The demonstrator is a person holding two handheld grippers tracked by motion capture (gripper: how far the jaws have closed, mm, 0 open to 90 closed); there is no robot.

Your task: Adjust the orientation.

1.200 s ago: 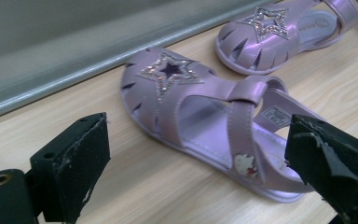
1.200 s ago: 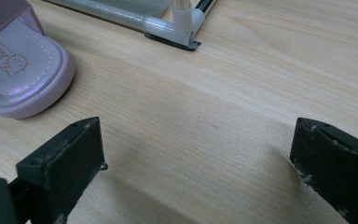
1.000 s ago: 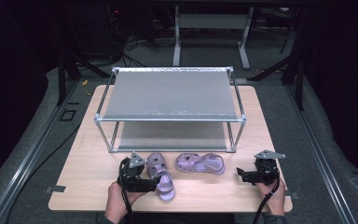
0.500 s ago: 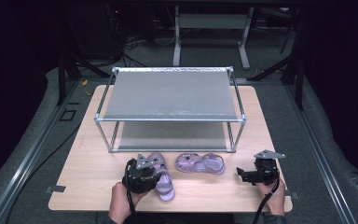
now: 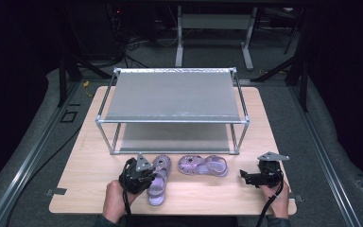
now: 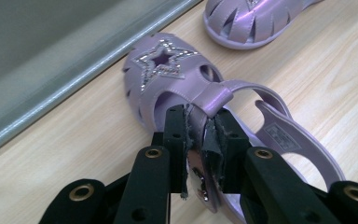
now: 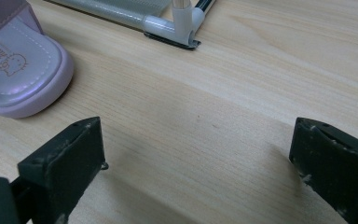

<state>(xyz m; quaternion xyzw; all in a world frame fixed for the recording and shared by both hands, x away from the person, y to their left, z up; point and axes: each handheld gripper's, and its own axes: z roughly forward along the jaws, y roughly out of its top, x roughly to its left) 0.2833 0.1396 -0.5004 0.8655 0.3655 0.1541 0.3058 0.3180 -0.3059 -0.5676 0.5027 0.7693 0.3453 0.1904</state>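
High view: wooden bench [image 5: 99, 165] carries a two-tier metal rack [image 5: 172, 97] with grey shelves, set toward the far side. Two lilac sandals lie on the bench just in front of the rack's lower rail. The right sandal [image 5: 203, 165] lies sideways, toe to the left, free of both claws. The left sandal [image 5: 158, 182] lies with its toe toward the rack and its heel toward the person.

Left claw [image 5: 144, 176] sits at the left sandal's near-left side, held by the left hand [image 5: 113, 203]. Left gripper view: the claw [image 6: 200, 135] has just been closing, and its jaws now stand narrow, clamped on the sandal's side wall beside the strap loop [image 6: 214, 95], one jaw inside the shoe, one outside. The star cut-out with rhinestones [image 6: 163, 58] on the toe lies just beyond the jaws. The sandal's sole rests on the bench.

Right claw [image 5: 246, 177] rests near the bench's right front corner, well apart from the right sandal. Right gripper view: jaws stand wide, nothing between them but bare wood; the right sandal's heel [image 7: 16, 79] lies at upper left, the rack's corner foot [image 7: 182, 28] beyond.
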